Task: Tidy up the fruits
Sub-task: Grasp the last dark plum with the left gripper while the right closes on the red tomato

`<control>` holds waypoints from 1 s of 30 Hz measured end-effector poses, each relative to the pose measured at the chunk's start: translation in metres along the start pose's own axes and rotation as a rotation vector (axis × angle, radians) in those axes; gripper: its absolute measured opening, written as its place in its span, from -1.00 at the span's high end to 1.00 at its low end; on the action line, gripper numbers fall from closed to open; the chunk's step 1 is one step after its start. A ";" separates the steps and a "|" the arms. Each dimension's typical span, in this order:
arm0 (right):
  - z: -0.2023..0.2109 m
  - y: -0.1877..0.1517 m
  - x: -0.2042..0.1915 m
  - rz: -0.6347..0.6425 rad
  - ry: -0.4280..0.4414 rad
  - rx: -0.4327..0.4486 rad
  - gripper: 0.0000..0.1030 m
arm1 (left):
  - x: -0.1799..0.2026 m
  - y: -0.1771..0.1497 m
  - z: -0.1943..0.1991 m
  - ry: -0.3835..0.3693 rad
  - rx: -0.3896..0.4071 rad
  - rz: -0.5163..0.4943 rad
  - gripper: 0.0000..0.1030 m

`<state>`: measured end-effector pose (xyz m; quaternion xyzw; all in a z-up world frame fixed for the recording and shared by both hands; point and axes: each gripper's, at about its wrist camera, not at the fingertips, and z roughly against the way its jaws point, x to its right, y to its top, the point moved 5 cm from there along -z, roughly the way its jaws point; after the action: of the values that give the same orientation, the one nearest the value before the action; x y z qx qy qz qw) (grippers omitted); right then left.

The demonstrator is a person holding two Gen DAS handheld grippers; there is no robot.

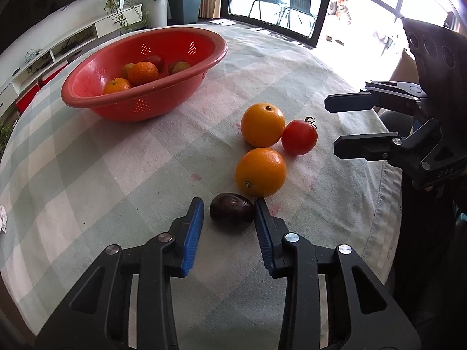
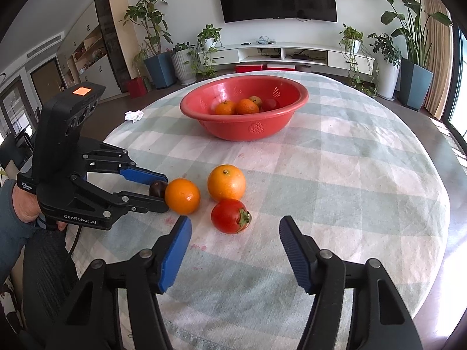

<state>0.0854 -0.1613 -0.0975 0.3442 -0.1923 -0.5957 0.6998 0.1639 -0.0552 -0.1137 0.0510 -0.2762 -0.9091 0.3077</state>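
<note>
Checked cloth table (image 1: 116,175), L gripper (image 1: 229,215) fingers spread round smooth dark plum (image 1: 232,213), R gripper (image 2: 235,233) fingers spread

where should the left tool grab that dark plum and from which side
Grip the plum across its short middle, coming in low from the near side. The open left tool already straddles it. The orange crowds its far right, so keep the fingers short of that.

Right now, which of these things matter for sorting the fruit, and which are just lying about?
For the job: dark plum, two oranges, tomato, red bowl, left hand-held gripper, right hand-held gripper.

Lying about: crumpled tissue.
</note>
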 end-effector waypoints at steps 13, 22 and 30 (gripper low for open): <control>-0.008 0.000 -0.003 0.018 0.009 -0.029 -0.13 | 0.004 -0.003 0.017 0.025 0.046 0.003 0.45; -0.024 0.007 -0.001 0.021 0.005 -0.061 -0.08 | 0.000 -0.008 0.049 0.059 0.140 0.127 0.45; -0.039 0.003 -0.005 0.063 -0.017 -0.102 0.07 | 0.014 -0.013 0.058 0.053 0.163 0.157 0.45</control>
<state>0.1129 -0.1462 -0.1210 0.2968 -0.1782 -0.5854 0.7331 0.1302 -0.0279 -0.0707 0.0780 -0.3440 -0.8550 0.3802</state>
